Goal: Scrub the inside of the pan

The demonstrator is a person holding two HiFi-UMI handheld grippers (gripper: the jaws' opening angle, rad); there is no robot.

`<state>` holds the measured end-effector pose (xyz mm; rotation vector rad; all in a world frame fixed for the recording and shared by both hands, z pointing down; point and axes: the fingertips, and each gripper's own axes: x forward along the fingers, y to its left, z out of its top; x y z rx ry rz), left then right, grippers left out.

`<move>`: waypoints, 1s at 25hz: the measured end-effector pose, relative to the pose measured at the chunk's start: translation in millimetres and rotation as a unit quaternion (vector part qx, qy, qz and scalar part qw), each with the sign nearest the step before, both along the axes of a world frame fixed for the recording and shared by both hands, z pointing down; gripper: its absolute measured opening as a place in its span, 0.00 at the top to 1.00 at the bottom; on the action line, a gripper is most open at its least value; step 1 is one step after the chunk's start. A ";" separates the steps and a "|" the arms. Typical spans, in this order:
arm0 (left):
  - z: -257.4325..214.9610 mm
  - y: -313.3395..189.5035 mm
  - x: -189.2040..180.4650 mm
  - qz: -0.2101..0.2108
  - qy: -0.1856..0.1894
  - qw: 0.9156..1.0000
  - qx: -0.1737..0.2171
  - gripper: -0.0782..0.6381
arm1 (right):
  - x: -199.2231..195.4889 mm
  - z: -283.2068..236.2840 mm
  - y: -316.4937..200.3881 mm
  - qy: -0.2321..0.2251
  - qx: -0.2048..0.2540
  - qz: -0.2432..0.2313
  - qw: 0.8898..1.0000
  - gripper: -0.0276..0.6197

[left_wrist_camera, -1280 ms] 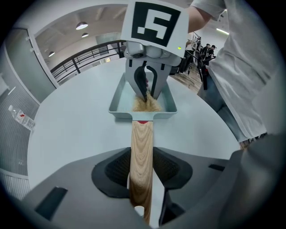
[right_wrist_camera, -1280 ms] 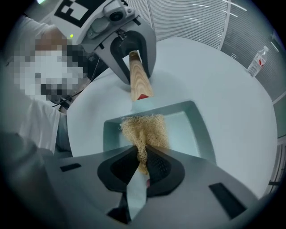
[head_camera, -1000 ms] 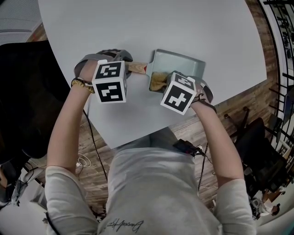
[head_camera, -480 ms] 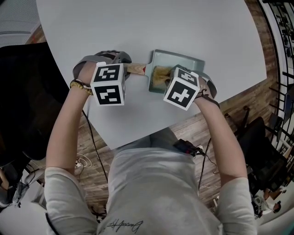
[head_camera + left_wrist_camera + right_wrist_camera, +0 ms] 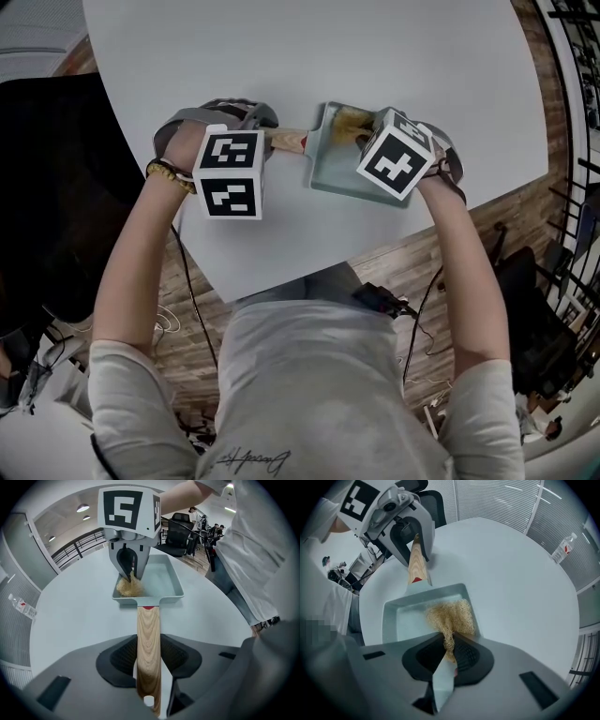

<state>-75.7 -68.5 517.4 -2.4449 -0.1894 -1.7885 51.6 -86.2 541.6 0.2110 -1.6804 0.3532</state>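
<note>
A pale blue-grey rectangular pan (image 5: 349, 167) rests on the round white table (image 5: 309, 56). Its wooden handle (image 5: 149, 639) runs between the pads of my left gripper (image 5: 149, 660), which is shut on it. My right gripper (image 5: 449, 651) is shut on a straw-coloured fibre scrubber (image 5: 451, 616). The scrubber (image 5: 348, 120) presses on the pan's floor at the wall farthest from the person, near the handle end. In the left gripper view the right gripper's fingers (image 5: 127, 564) reach down into the pan (image 5: 161, 581) onto the scrubber (image 5: 128, 587).
The table's near edge (image 5: 281, 281) curves close to the person's body. A black chair (image 5: 56, 187) stands to the left. A plastic water bottle (image 5: 562, 548) lies beyond the table's far rim. Railings and office chairs (image 5: 180, 527) fill the background.
My right gripper has slid the scrubber from the pan's near side to its far side, away from the person. The left gripper still holds the handle; the pan has turned slightly.
</note>
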 end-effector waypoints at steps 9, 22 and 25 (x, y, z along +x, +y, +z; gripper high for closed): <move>1.0 -1.6 -3.5 -0.022 -0.002 1.000 -0.004 0.68 | -4.7 0.0 22.3 -0.002 -0.002 -0.006 1.000 0.87; 3.1 -8.7 -4.4 -0.029 -0.008 1.000 0.000 0.67 | -7.7 -1.0 77.0 -0.043 -0.094 0.009 0.995 0.87; 4.9 -7.1 -7.3 -0.028 -0.008 1.000 0.001 0.67 | -10.9 3.4 85.2 -0.056 -0.114 0.013 0.992 0.87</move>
